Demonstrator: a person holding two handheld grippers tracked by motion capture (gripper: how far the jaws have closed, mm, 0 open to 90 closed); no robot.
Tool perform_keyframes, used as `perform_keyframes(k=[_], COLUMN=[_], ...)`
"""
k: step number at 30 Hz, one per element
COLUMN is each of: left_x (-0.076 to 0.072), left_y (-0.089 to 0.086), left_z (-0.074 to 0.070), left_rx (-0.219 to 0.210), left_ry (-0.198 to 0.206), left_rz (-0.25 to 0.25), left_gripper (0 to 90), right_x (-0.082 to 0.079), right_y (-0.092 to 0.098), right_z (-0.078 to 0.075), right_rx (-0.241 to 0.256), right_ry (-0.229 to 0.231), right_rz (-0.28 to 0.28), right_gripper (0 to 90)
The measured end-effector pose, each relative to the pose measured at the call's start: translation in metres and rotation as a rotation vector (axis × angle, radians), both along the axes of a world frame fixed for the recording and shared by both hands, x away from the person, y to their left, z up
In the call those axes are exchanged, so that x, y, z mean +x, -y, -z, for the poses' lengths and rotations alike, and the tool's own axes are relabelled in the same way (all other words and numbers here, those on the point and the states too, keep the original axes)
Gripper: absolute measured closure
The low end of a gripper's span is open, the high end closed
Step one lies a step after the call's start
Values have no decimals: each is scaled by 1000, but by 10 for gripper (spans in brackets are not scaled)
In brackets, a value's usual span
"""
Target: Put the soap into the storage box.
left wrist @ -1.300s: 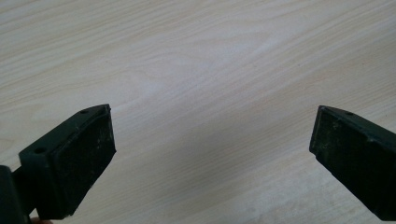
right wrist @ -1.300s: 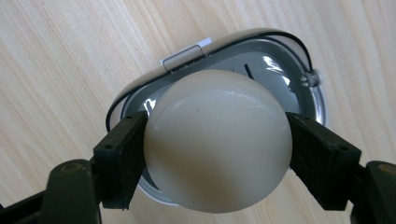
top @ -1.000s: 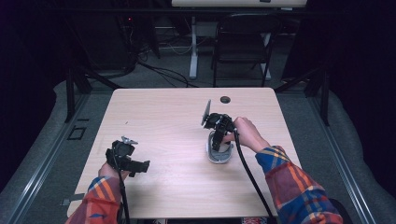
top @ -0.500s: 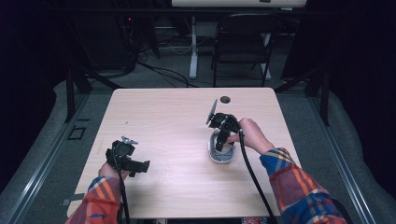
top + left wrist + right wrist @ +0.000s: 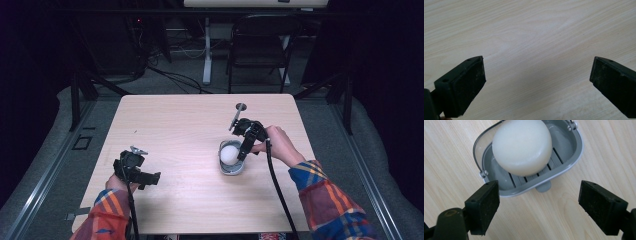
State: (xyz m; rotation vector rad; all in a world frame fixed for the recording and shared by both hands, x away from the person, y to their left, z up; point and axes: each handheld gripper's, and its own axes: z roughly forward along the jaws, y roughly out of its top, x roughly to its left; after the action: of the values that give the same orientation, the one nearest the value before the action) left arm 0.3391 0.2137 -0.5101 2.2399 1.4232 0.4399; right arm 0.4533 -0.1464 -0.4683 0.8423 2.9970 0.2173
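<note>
- High view: pale wood table [image 5: 175, 130] with a person's two forearms in plaid sleeves coming in from the near edge, each hand holding a black gripper
- Right gripper [image 5: 243, 150] at the right-centre of the table, tilted down over a grey soap dish [image 5: 231, 169]; cable trails back along the forearm
- Soap dish sits flat on the wood, right of centre; a round white soap bar [image 5: 230, 154] rests in it
- Small dark round object [image 5: 240, 106] lies near the far edge, well apart from the dish; what it is cannot be told
- Left gripper [image 5: 150, 178] low at the near left of the table, well apart from the dish, pointing toward the centre
- Right gripper view: jaws spread wide, nothing between them; dish [image 5: 571, 152] just beyond the tips, soap bar [image 5: 522, 146] lying on the slatted floor toward the wire-handle side, small tab on the dish rim facing the jaws
- Left gripper view: jaws wide apart, bare wood grain [image 5: 531, 45] between and beyond them, gripping nothing
</note>
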Motion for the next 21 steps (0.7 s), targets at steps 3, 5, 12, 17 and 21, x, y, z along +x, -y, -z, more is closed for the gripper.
perform_keyframes(k=[3,5,12,17,21], left_x=[0,0,0,0,0], left_y=[0,0,1,1,1], left_z=[0,0,0,0,0], left_rx=[0,1,5,5,6], left_ry=[0,-1,-2,-3,-4], left_rz=[0,1,2,0,0], left_gripper=[2,2,2,2,2], right_x=[-4,-6,-13,-18,-24], right_y=[8,15,37,55,72], right_z=[-3,-5,-7,-7,-6], right_rx=[2,-2,-2,-4,-9], right_ry=[7,11,28,36,46], right_rz=[-2,2,34,62,89], right_gripper=[144,140,120,88,56])
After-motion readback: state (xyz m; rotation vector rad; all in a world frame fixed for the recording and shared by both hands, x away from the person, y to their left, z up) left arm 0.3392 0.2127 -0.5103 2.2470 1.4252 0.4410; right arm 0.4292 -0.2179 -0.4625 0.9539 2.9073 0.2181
